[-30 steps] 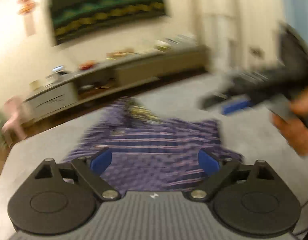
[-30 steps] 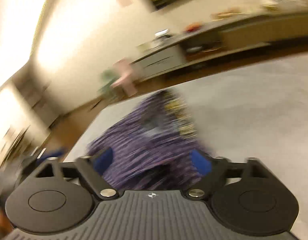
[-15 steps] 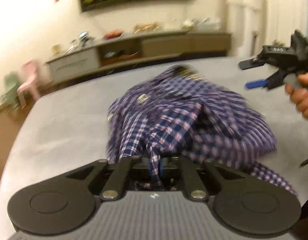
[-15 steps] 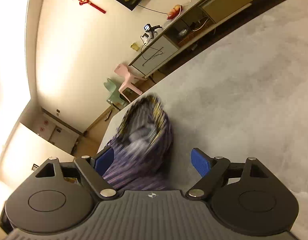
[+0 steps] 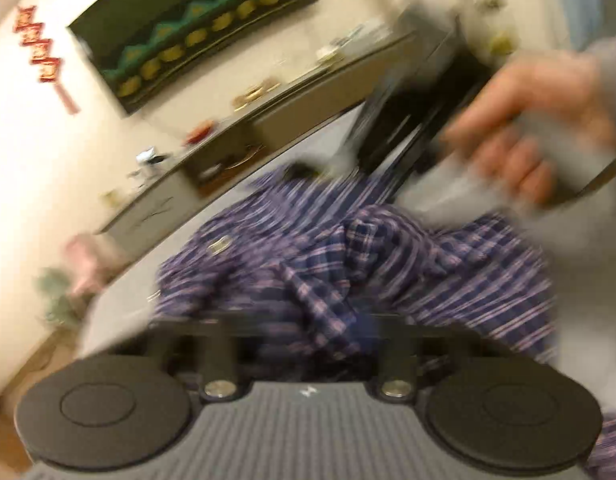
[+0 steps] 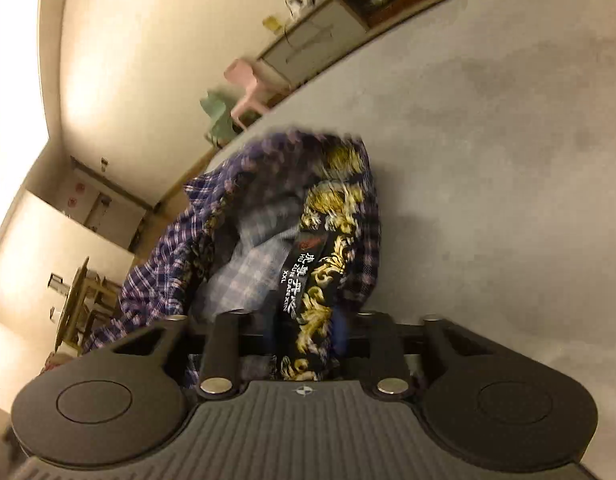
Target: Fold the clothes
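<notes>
Plaid shirt [image 5: 308,264] bunched on the grey table [image 6: 507,140], pinched at two spots.

Closest in, the left gripper [image 5: 311,336] is closing its jaws on a fold of checked cloth, and the right gripper [image 6: 304,332] is closing on the collar with the gold-patterned label [image 6: 308,276]. Beyond the heap the tabletop lies bare to its far edge; a pink chair [image 6: 248,84] and a long sideboard [image 5: 244,148] stand behind. Motion blur smears the left view, where a hand [image 5: 531,120] clutches a dark handle.

Plenty of bare grey desk [image 6: 507,140] right of the bunched plaid shirt [image 6: 268,200]. On the left tool's side, the shirt and the person's other hand [image 5: 535,128] crowd the way forward.
</notes>
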The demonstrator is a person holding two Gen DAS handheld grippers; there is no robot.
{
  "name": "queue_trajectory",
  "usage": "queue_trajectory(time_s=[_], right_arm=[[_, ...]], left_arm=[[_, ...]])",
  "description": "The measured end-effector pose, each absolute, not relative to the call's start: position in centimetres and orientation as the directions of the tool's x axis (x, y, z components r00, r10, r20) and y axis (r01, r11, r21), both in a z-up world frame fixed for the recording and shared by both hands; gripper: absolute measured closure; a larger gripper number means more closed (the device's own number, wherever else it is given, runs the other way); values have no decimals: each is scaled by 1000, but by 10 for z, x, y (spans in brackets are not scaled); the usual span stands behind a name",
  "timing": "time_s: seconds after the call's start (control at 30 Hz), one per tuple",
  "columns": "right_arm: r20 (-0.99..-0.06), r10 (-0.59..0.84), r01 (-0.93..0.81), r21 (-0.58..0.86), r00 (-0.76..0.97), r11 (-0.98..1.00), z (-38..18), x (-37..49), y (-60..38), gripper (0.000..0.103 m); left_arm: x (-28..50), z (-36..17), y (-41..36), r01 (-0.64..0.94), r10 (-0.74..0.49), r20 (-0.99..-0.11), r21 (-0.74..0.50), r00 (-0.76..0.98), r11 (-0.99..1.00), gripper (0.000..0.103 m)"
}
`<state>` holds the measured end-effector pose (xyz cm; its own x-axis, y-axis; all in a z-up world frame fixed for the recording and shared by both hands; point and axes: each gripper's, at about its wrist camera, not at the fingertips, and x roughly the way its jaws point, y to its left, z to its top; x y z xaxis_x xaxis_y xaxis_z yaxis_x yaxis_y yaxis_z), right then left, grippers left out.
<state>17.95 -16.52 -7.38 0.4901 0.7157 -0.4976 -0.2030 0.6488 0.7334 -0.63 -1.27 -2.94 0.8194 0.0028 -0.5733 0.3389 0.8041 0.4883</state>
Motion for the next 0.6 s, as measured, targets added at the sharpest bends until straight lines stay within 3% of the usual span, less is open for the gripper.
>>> queue_trajectory(time_s=[0.07, 0.2, 0.33, 0.43, 0.5, 0.57, 0.6], right_arm=[[-457, 696, -218, 727, 554, 651, -57, 168, -180, 94], [-258, 681, -330, 724, 685, 605, 21, 117, -232, 94], [-2, 674, -527, 621, 739, 580, 134, 57, -263, 94], [85, 675, -618, 497, 733, 609, 204, 36, -257, 94], [82, 651, -620, 414, 755, 667, 235, 45, -243, 94], [30, 609, -577, 360, 792, 733, 244, 75, -223, 92], [-27, 597, -551, 354, 801, 756, 233, 99, -211, 87]], left_arm=[[-7, -16, 7, 330, -49, -572, 399, 818, 855, 97], [-42, 65, 40, 326, -159, -469, 300, 869, 897, 98], [-49, 166, 73, 332, -293, -257, 124, 921, 935, 98], [-18, 209, 79, 283, -269, -164, 70, 949, 957, 98], [24, 216, 74, 227, -217, -183, 33, 959, 973, 98], [77, 191, 75, 161, -154, -312, -3, 937, 987, 98], [103, 178, 76, 126, -123, -376, -18, 918, 992, 97]])
